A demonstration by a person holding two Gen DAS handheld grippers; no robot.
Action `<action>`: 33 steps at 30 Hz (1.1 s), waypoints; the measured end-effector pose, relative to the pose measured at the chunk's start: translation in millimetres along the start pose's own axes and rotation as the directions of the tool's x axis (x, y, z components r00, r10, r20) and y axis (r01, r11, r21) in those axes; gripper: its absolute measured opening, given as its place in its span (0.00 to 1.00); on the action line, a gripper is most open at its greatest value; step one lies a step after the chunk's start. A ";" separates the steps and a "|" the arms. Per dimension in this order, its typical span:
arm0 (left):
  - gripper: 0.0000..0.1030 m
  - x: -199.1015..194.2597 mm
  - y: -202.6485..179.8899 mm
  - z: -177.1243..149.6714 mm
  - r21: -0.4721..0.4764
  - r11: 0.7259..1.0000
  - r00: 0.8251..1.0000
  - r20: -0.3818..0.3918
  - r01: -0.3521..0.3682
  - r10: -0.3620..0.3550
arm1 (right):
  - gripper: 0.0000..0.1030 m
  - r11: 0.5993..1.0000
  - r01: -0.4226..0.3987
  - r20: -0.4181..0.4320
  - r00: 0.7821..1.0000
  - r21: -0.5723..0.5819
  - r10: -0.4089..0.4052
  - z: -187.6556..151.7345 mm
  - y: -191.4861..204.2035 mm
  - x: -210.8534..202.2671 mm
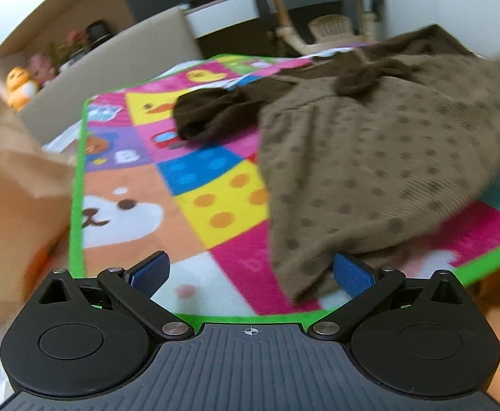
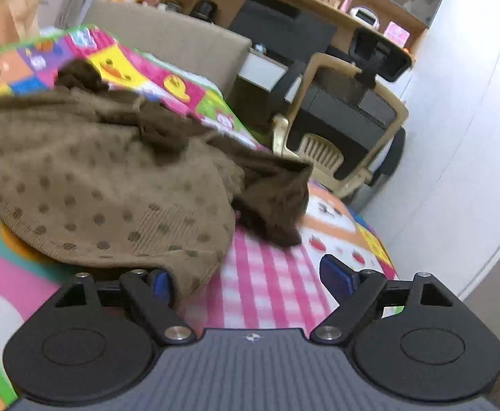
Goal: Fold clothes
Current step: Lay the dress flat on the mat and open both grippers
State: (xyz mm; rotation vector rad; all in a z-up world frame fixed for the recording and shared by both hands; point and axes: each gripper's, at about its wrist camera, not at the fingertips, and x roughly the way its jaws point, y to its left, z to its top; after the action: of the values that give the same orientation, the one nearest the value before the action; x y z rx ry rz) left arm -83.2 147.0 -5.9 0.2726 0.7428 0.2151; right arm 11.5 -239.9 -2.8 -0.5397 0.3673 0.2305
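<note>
Both hand-held grippers, left [image 1: 250, 270] and right [image 2: 246, 275], stand wide, gripping nothing. Brown dotted dress [image 1: 369, 164], centre-right, spread on the play mat [image 1: 198, 171]: seemingly soft, light, limp; hem corners nearest offer holds.

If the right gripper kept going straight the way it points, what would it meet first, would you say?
Probably the pink checked patch of the play mat, between the open right gripper fingers. The dotted brown dress only overlaps the left finger; depth is uncertain.
</note>
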 end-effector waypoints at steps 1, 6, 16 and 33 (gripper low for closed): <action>1.00 1.5 2.6 -0.2 -0.005 1.000 1.000 -0.005 -0.012 0.012 | 0.78 0.999 0.021 0.031 0.999 0.031 -0.022 5.7 -7.1 -6.9; 1.00 3.5 11.4 1.3 -0.019 0.999 0.999 -0.014 -0.043 0.042 | 0.78 0.988 0.063 0.191 0.978 0.141 -0.089 39.5 -42.8 -49.3; 1.00 -4.6 12.5 -4.4 -0.026 0.999 0.999 -0.003 -0.045 0.044 | 0.83 0.993 -0.067 -0.103 0.993 -0.097 0.057 -27.8 -21.5 -37.0; 1.00 -2.9 12.9 119.0 -0.208 0.913 0.926 0.219 0.351 -0.307 | 1.00 0.963 -0.263 -0.043 0.963 0.062 0.266 68.8 -35.8 59.0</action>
State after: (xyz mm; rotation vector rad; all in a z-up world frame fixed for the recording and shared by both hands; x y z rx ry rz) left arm -4.4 138.4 83.9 -0.0705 0.5624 -0.0424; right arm 95.4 -225.9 44.8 -0.4414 0.4952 0.4644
